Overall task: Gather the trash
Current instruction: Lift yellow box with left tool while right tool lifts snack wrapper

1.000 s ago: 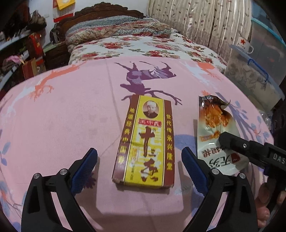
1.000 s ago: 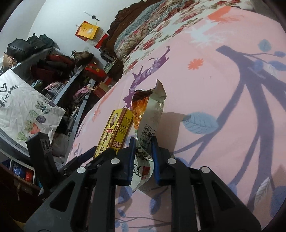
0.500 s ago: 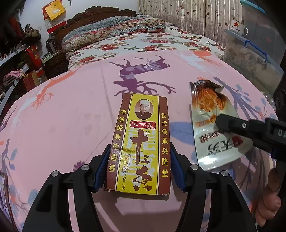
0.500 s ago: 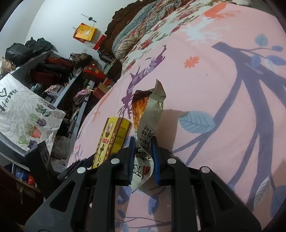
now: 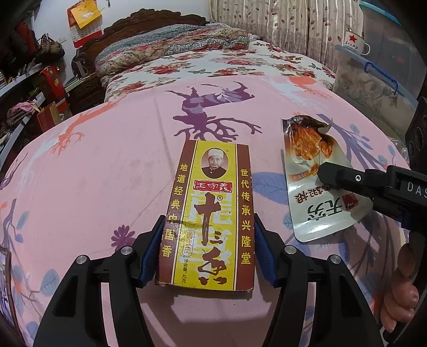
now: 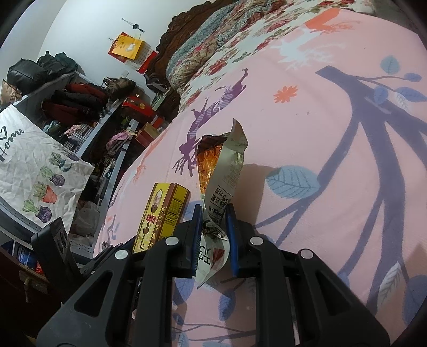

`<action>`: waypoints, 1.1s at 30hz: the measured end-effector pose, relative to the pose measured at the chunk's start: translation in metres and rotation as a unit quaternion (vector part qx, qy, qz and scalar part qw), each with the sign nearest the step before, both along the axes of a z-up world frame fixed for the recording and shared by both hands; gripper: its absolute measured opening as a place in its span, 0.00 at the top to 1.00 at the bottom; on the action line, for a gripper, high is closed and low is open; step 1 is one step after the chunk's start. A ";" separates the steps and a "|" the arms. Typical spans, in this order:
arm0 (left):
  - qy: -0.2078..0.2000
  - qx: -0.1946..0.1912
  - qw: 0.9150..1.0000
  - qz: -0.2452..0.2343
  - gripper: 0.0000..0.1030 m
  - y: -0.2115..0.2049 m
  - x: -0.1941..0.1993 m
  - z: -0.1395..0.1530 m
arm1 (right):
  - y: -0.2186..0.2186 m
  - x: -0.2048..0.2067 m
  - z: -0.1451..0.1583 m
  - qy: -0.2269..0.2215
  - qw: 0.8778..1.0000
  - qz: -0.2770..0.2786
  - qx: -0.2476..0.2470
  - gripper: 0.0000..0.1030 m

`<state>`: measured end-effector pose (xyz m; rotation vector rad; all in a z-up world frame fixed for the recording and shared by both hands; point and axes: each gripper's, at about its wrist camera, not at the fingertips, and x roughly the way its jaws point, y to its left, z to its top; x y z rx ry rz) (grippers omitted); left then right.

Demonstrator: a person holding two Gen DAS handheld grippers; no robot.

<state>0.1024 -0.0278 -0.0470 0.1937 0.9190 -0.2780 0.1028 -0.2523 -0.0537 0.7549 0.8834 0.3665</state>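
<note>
**me:** Update from the pink bedsheet (image 5: 93,173). A second ago my left gripper (image 5: 208,251) was hanging wide open either side of the spice box (image 5: 210,213). Now the jaws have come in and the blue pads (image 5: 152,248) are touching both long sides of it, near its close end. So that's trash item two basically in hand. My right gripper (image 6: 213,235) hasn't changed: jaws clamped on the lower part of the snack wrapper (image 6: 226,170), same as before, with the torn top end standing up off the sheet.

**other guy:** So both are lifted?

**me:** Can't say for the box. From the right wrist view it looks propped up on its long edge, but I can't tell whether it's clear of the sheet. Both items sit toward the near edge of the bed, wrapper just beside the box on its right.

**other guy:** Anything in the way? Where's it all going?

**me:** Nothing between the two items and me. Further up the bed there's a floral quilt (image 5: 213,64) and the carved headboard (image 5: 149,24), well apart. Left of the bed are cluttered shelves (image 6: 88,106) and a white printed bag (image 6: 34,165), maybe the drop-off, but that's just my guess. My two grippers sit close together, so I'd watch for bumping them when I lift.
</note>
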 end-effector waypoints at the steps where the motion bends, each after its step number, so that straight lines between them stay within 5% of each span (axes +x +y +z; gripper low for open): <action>1: 0.000 0.000 1.000 0.000 0.43 0.000 0.000 0.000 | 0.000 0.000 0.000 0.000 1.000 0.000 0.000 0.80; 33: -0.001 -0.002 1.000 -0.004 0.45 -0.001 -0.004 0.002 | -0.014 -0.009 0.001 -0.002 1.000 -0.022 -0.015 0.80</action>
